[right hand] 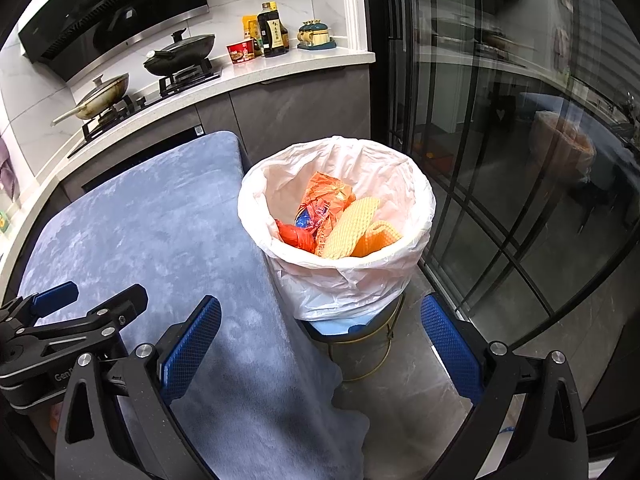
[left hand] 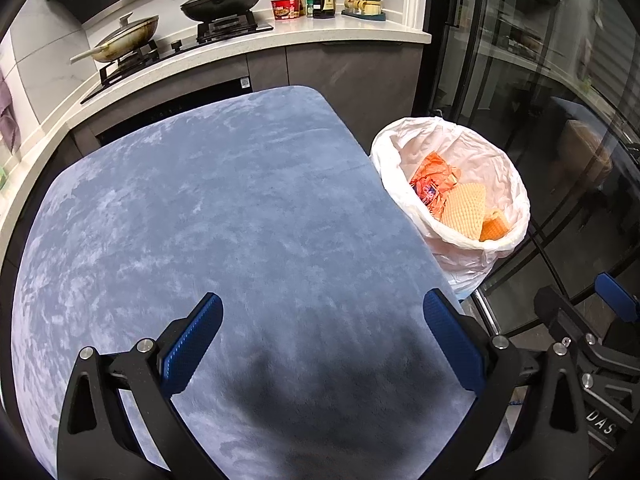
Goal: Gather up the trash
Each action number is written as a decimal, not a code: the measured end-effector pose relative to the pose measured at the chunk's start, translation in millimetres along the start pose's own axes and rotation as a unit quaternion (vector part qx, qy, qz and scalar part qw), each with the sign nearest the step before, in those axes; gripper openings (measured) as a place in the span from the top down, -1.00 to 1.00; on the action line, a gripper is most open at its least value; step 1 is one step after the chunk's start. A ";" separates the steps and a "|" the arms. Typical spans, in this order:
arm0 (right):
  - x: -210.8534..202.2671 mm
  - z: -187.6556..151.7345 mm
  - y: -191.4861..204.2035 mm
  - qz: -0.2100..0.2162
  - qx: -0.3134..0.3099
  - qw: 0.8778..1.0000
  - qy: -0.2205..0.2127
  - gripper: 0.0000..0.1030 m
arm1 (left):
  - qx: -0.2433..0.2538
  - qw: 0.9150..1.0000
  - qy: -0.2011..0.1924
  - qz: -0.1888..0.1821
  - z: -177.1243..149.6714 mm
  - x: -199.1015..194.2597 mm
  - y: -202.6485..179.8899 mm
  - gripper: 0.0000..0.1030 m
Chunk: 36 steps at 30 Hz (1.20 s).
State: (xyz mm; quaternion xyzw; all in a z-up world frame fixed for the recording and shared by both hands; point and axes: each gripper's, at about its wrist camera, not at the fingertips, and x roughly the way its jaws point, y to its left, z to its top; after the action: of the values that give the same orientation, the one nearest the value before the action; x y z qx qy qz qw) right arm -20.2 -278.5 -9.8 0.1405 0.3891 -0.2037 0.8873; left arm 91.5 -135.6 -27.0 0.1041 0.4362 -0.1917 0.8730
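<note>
Blue-padded left tongs (left hand: pixel 323 334), right tongs (right hand: pixel 321 336) wide apart, empty.

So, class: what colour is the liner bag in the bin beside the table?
White, slightly translucent; the liner bag shows best in the right wrist view.

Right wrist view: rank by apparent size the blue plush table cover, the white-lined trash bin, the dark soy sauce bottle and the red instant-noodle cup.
1. Blue plush table cover, largest.
2. White-lined trash bin.
3. Dark soy sauce bottle.
4. Red instant-noodle cup, smallest.
The bottle and cup stand far back on the counter, so they look smaller than they are.
</note>
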 end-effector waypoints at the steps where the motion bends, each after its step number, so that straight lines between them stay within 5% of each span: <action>1: 0.4 -0.6 0.3 0.000 0.000 1.000 0.001 -0.87 | 0.000 1.000 0.002 0.000 -0.1 0.4 -0.4 -0.86; 36: 2.0 -4.6 -6.5 -0.002 0.003 1.000 0.004 -0.87 | 0.005 1.000 0.009 0.006 -6.4 4.1 -3.7 -0.86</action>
State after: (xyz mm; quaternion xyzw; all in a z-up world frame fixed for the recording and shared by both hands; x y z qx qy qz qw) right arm -25.0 -282.9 -15.0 0.1428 0.3928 -0.2064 0.8847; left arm 87.5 -137.7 -34.2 0.1132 0.4428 -0.1879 0.8694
